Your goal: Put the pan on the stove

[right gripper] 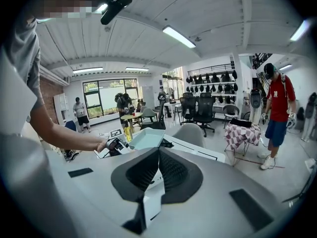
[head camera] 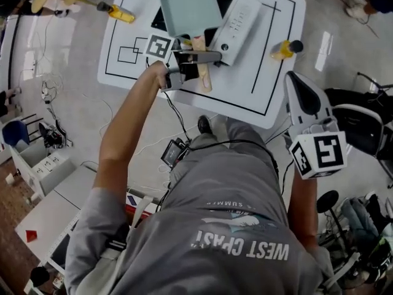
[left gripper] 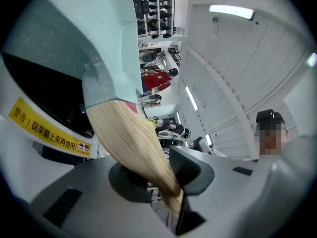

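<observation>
A pale green square pan [head camera: 187, 6] with a wooden handle [head camera: 204, 78] is over the black glass of the white stove [head camera: 241, 18] on the table; I cannot tell whether it rests on it. My left gripper [head camera: 212, 57] is shut on that handle. In the left gripper view the handle [left gripper: 133, 143] runs between the jaws of the left gripper [left gripper: 164, 176] up to the pan [left gripper: 89, 33], above the stove [left gripper: 44, 93]. My right gripper [head camera: 305, 100] hangs off the table's right corner. In the right gripper view the right gripper [right gripper: 158, 152] is shut on nothing, facing the pan [right gripper: 148, 138].
The white table [head camera: 270, 85] bears black lines. A yellow bottle [head camera: 285, 48] lies near its right edge and a yellow-handled tool [head camera: 120, 12] at its left edge. Black chairs [head camera: 362, 121] stand to the right. Cables lie on the floor. A person in red [right gripper: 277, 108] stands far off.
</observation>
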`<move>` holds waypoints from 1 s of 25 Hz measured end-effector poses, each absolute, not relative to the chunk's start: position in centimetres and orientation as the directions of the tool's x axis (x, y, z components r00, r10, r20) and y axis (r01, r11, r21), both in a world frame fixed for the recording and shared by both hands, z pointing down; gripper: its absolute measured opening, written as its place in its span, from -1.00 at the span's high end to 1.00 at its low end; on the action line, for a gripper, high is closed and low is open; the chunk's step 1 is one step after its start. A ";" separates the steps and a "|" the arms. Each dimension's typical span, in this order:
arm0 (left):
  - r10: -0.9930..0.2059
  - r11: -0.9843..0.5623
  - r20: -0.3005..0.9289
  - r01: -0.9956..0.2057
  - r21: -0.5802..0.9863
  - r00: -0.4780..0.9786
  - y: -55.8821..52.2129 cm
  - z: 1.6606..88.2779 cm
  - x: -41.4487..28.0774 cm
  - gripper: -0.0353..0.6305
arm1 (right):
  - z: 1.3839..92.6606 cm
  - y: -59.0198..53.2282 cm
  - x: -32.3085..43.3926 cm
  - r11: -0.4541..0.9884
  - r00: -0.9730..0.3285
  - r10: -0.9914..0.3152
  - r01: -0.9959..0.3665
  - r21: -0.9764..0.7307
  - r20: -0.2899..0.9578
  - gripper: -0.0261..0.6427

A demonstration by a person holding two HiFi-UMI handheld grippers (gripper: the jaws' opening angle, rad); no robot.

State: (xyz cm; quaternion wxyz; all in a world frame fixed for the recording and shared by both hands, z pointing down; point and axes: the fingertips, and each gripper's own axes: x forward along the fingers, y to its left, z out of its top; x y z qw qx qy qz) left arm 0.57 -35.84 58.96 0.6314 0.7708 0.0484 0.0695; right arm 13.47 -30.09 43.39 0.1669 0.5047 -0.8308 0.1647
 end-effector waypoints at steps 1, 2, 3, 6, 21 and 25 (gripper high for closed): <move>0.162 -0.191 0.033 -0.001 0.981 0.986 -36.0 58.9 0.7 0.59 | 43.5 -30.1 13.4 0.437 -0.436 -0.783 -0.893 -0.106 0.444 0.88; 0.163 -0.187 0.019 0.012 0.982 0.986 -36.2 58.8 0.8 0.59 | 43.6 -30.1 13.2 0.440 -0.439 -0.783 -0.892 -0.107 0.441 0.88; 0.163 -0.184 0.004 0.026 0.983 0.987 -36.3 58.7 0.8 0.59 | 43.6 -30.1 13.1 0.444 -0.443 -0.781 -0.890 -0.107 0.440 0.88; 0.144 -0.169 -0.044 0.068 0.983 0.989 -37.1 58.4 0.9 0.58 | 43.6 -30.1 12.6 0.452 -0.449 -0.777 -0.886 -0.106 0.442 0.88; 0.111 -0.243 -0.110 0.135 0.961 0.988 -37.4 57.8 0.5 0.38 | 42.9 -29.6 10.7 0.472 -0.460 -0.775 -0.877 -0.087 0.432 0.88; 0.089 -0.242 -0.105 0.124 0.962 0.991 -36.8 57.8 -0.3 0.33 | 42.6 -29.4 10.1 0.479 -0.464 -0.776 -0.874 -0.080 0.428 0.88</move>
